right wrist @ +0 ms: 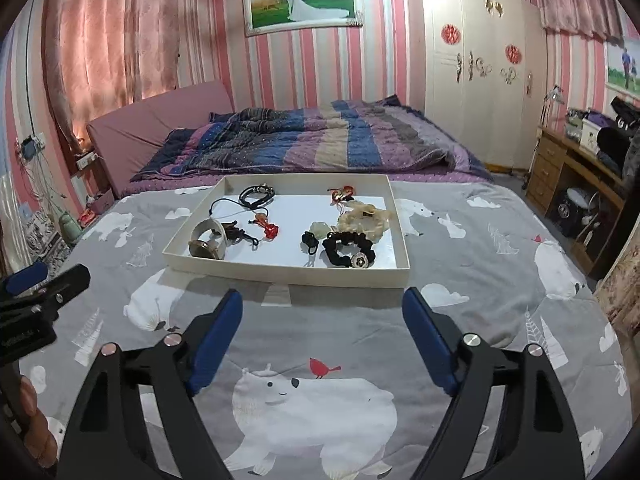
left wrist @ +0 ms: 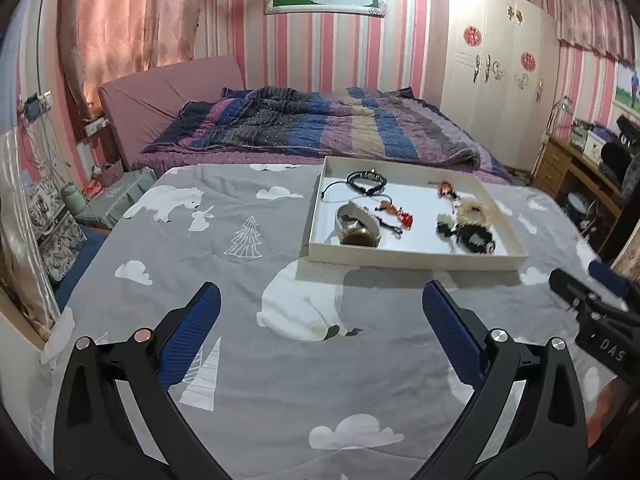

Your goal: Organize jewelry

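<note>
So the jewelry is all sitting in a shallow white tray (right wrist: 280, 274) on the grey bear-print blanket (right wrist: 312, 408), straight ahead of both grippers. Left side has a wide cuff (right wrist: 208, 240) with a black cord bracelet (right wrist: 256, 196) behind it, red bead bits (right wrist: 269, 227) in the middle, and a black scrunchie (right wrist: 345, 250) plus a cream fluffy one (right wrist: 362, 216) on the right.

Both tongs are spread wide with nothing between them: left gripper (left wrist: 322, 312) and right gripper (right wrist: 322, 320) hang over the blanket, short of the tray's near wall.

What I'd worry about: the pieces lie close together and the cords look tangly, so grabbing one could drag a neighbour along or flick it over the low rim onto that busy blanket, where small stuff would be hard to spot. The tray sits on soft bedding too, so pushing down on it could tip or slide it. And the two grippers are near each other, so they could bump.

Only readable text: "DAS" on the right gripper's body in the left view. The other lettering is too blurry to read.
</note>
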Demonstrator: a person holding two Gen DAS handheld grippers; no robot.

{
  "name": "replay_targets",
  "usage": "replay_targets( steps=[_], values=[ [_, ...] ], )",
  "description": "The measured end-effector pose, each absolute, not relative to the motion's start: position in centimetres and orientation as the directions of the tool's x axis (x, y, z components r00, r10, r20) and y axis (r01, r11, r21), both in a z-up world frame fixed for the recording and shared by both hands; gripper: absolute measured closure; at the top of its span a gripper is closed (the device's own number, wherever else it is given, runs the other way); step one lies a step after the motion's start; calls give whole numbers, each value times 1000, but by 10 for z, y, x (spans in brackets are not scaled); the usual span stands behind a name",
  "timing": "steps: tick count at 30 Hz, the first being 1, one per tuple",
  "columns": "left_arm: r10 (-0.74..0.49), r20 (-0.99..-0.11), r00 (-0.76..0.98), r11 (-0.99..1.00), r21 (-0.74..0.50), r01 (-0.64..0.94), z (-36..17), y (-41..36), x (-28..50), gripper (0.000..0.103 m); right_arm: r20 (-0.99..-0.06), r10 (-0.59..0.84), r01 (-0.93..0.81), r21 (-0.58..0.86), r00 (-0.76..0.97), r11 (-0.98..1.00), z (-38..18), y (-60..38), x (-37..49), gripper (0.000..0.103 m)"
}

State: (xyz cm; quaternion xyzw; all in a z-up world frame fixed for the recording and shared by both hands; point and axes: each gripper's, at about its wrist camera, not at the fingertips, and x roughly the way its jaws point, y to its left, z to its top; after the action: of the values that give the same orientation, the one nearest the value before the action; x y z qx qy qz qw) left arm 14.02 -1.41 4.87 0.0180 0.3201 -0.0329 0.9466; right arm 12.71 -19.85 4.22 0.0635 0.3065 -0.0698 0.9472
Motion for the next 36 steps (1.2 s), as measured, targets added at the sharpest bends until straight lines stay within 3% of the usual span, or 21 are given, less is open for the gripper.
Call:
replay_targets(
  steps=[11, 18, 36],
  values=[
    [-13, -597, 802, 996, 59, 60, 33, -13, 136, 3, -586, -137, 193, 34, 799, 981, 32, -191, 124, 17],
    [-64, -642, 764, 995, 18, 99, 25, -11, 139, 3, -603, -125, 196, 53, 788, 979, 25, -192, 124, 17],
    [-59, -624, 779, 995, 29, 99, 29, -12, 131, 3, -583, -184, 231, 5, 791, 973, 28, -190, 120, 17]
  ],
)
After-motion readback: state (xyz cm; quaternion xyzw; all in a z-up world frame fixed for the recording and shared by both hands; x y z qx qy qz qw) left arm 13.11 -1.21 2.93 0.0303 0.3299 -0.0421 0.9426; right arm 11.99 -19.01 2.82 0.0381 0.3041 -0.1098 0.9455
